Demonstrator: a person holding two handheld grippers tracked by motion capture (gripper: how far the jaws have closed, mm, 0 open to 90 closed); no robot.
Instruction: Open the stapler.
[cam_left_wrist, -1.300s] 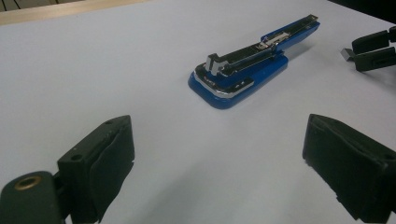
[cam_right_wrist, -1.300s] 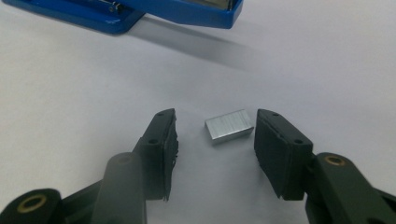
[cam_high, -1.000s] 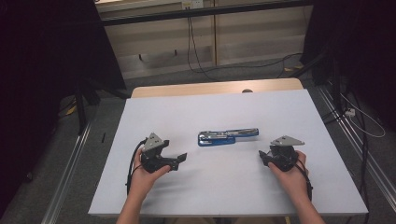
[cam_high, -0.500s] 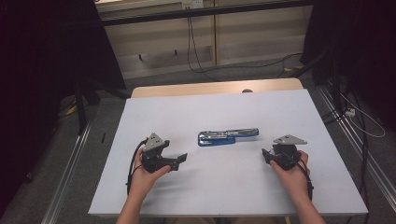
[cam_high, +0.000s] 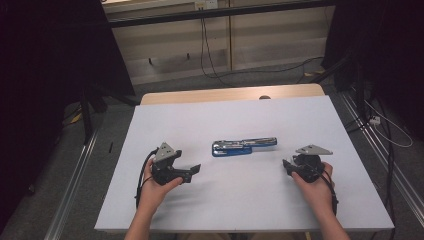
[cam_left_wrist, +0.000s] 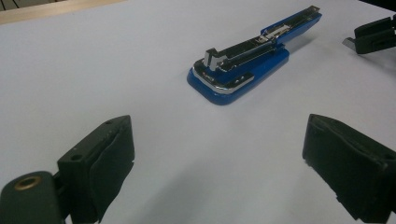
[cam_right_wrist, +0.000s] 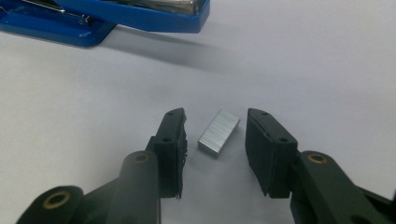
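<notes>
White board covers the table, with grey carpet, trailing cables and pale wall panels beyond it. Taking the open blue stapler at mid-table as the landmark: to its left and nearer the person, the left gripper rests on the board with its jaws spread wide and nothing between them, aimed toward the stapler's blunt end. The stapler's long axis runs across the table, its magazine laid open upward. To its right and nearer the person sits the right gripper, whose jaws have just been closing and now stand narrow either side of a small strip of staples that lies flat on the board, a gap showing on each side. The strip's long axis runs along the jaws, so they close across its narrow width; the right hand is plainly the nearer one.
</notes>
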